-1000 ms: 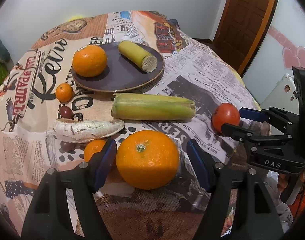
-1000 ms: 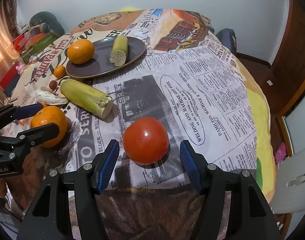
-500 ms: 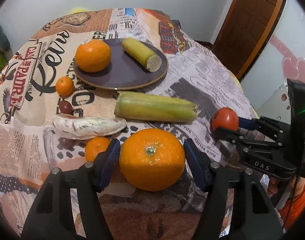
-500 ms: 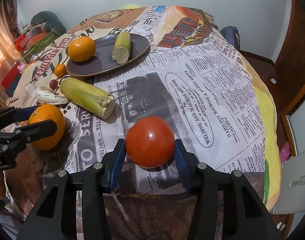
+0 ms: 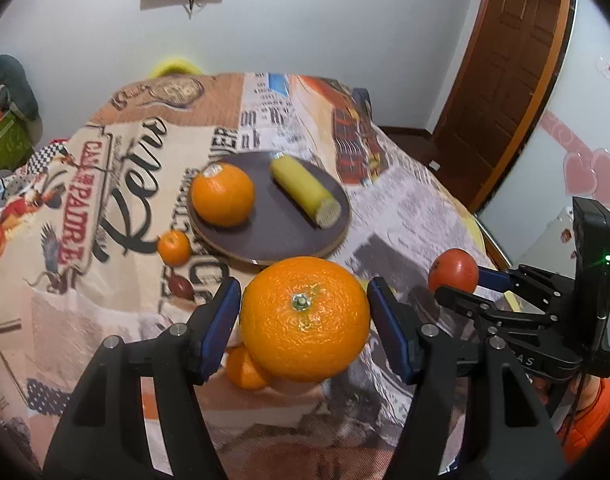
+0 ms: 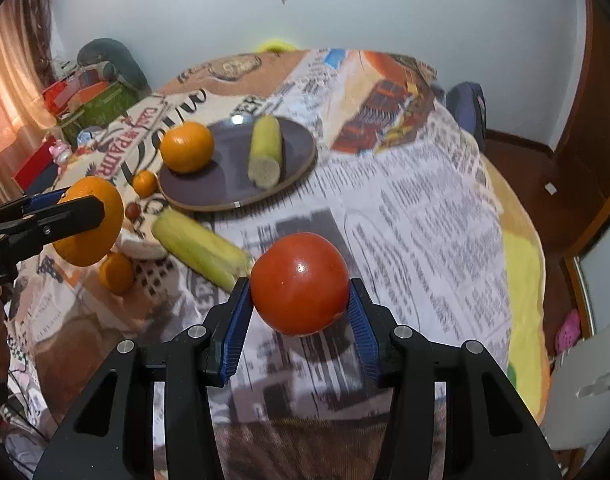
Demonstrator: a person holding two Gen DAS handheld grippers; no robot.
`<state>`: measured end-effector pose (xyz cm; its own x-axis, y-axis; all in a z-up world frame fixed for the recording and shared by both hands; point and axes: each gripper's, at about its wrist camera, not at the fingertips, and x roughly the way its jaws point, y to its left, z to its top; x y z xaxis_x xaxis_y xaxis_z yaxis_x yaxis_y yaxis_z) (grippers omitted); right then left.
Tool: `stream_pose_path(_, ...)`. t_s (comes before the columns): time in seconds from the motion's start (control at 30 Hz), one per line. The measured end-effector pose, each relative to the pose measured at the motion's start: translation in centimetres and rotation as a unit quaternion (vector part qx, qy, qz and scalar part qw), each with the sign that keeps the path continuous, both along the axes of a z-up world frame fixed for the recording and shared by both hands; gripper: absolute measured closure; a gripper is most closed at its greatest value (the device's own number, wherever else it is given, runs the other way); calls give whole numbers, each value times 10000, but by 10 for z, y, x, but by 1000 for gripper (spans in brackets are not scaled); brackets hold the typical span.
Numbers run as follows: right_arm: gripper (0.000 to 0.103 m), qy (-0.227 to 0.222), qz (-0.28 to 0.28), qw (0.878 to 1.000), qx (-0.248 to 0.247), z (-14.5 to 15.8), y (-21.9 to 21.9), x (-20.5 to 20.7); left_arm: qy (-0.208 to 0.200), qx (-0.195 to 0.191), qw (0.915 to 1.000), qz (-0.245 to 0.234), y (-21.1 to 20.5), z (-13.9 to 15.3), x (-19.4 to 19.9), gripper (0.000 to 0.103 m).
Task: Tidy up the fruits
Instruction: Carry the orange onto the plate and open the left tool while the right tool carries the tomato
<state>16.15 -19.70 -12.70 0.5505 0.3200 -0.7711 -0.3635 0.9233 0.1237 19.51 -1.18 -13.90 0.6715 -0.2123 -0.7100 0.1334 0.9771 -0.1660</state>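
Observation:
My left gripper [image 5: 304, 293] is shut on a large orange [image 5: 305, 320] and holds it clear above the table. The right gripper [image 6: 300, 289] is shut on a red tomato [image 6: 300, 284], also off the cloth. Each gripper shows in the other's view: the tomato [image 5: 453, 270] at the right, the orange [image 6: 91, 236] at the left. Farther back, a dark plate [image 5: 265, 248] carries a second orange [image 5: 223, 194] and a short piece of corn [image 5: 305, 192].
On the newspaper-print cloth lie a long corn cob [image 6: 201, 248], a pale flat piece [image 6: 141, 244], two small mandarins [image 5: 173, 247] [image 6: 117, 272] and a dark red fruit [image 5: 181, 286]. The table edge falls away at the right, towards a wooden door [image 5: 505, 80].
Both grippers closed on their fruit, the left on the orange and the right on the tomato, and then rose, lifting both off the cloth.

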Motion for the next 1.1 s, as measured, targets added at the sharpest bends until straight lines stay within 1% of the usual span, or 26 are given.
stream_pose_path(0.23,59,-228,85,9997,70,17,10,14,-141,-21,9998,162,14,10,14,38)
stream_pose_path(0.37,59,-307,152,9994,98,22,17,24,-106,-74,9996,243,22,8,25,38)
stream_pose_path(0.67,59,-309,291,9990,126,21,31,48,61,-67,9995,315,28,-8,56,38)
stream_pose_path(0.93,59,-303,364,9988,127,18,37,67,432,-86,9987,251,24,-32,86,38)
stream_pose_path(1.1,59,-294,378,9987,163,18,37,77,537,-37,9983,244,21,-40,99,38)
